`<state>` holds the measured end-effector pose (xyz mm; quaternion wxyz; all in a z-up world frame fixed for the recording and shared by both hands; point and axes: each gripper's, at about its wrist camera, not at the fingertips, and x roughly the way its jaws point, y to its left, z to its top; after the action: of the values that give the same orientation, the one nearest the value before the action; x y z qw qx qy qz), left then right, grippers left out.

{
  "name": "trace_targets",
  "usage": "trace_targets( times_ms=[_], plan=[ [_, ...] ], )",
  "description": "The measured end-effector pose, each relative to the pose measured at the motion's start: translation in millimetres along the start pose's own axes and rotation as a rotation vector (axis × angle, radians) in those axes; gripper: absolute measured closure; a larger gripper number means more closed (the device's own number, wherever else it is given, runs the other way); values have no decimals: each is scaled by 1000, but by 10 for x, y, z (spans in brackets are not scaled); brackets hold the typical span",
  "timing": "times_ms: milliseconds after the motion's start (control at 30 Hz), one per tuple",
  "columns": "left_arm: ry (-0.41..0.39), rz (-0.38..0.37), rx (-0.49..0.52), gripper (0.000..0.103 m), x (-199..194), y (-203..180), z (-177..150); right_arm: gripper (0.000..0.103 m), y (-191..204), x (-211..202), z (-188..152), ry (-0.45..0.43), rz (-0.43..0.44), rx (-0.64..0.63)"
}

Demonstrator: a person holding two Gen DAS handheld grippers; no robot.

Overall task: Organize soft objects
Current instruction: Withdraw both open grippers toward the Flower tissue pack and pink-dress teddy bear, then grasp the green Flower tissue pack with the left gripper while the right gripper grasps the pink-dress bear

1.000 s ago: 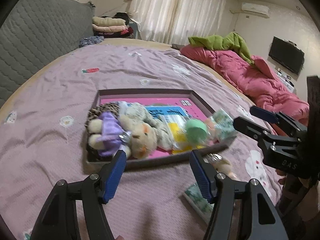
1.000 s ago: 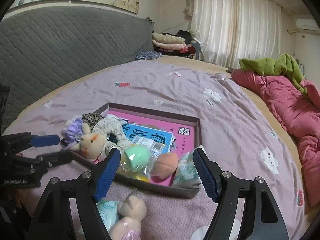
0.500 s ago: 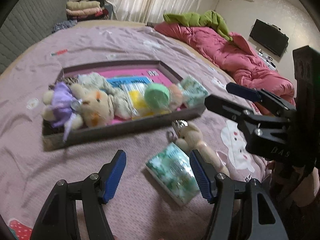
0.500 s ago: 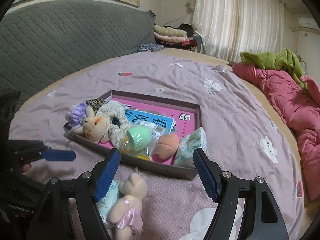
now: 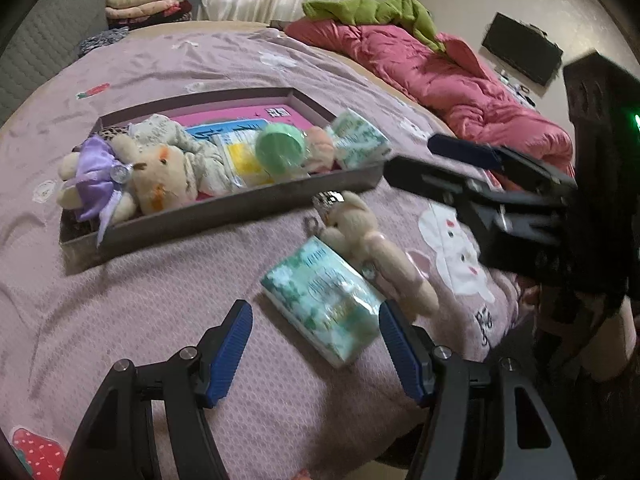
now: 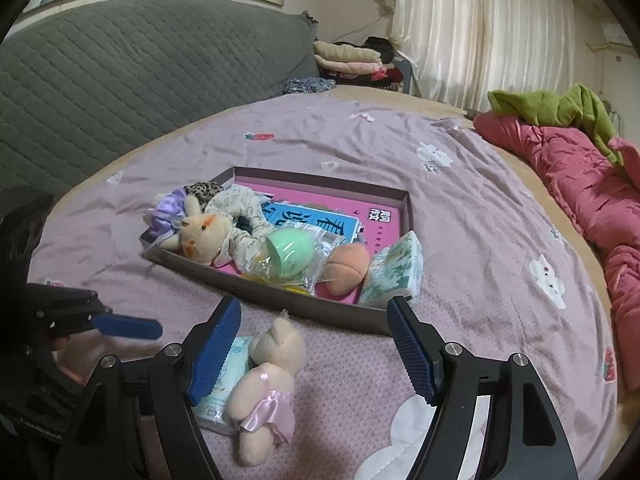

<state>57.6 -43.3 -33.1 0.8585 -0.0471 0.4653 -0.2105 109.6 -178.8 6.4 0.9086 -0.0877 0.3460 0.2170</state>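
Bed bearing a tray of soft things. Just before the tray lie a tissue pack and bear, touching. Both tongs gape empty. Pack: light, squashy, probably slippery; grip across its short sides.

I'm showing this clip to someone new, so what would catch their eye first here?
Probably the shallow tray in the middle of the purple bedspread, crowded with plush toys, a green sponge and a tissue pack. Just in front of it, outside the tray, a small teddy in a pink skirt lies against another tissue pack, with both open hand-held grippers poised over them.
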Motion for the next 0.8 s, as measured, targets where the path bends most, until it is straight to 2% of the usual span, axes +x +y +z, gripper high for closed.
trace_targets(
  times_ms=[267, 433, 500, 700, 800],
  plan=[
    [28, -34, 1, 38, 34, -158, -86, 27, -18, -1, -3, 2, 0, 4],
    [55, -3, 15, 38, 154, -278, -129, 27, -19, 7, -11, 6, 3, 11],
    [59, 39, 23, 38, 217, -327, -139, 27, -26, 10, -23, 10, 9, 16],
    [58, 100, -13, 37, 370, -400, -133, 26, -2, 37, -88, 45, 35, -1],
    [63, 105, -31, 37, 422, -374, -122, 26, -5, 91, -123, 78, 66, 8]
  ],
)
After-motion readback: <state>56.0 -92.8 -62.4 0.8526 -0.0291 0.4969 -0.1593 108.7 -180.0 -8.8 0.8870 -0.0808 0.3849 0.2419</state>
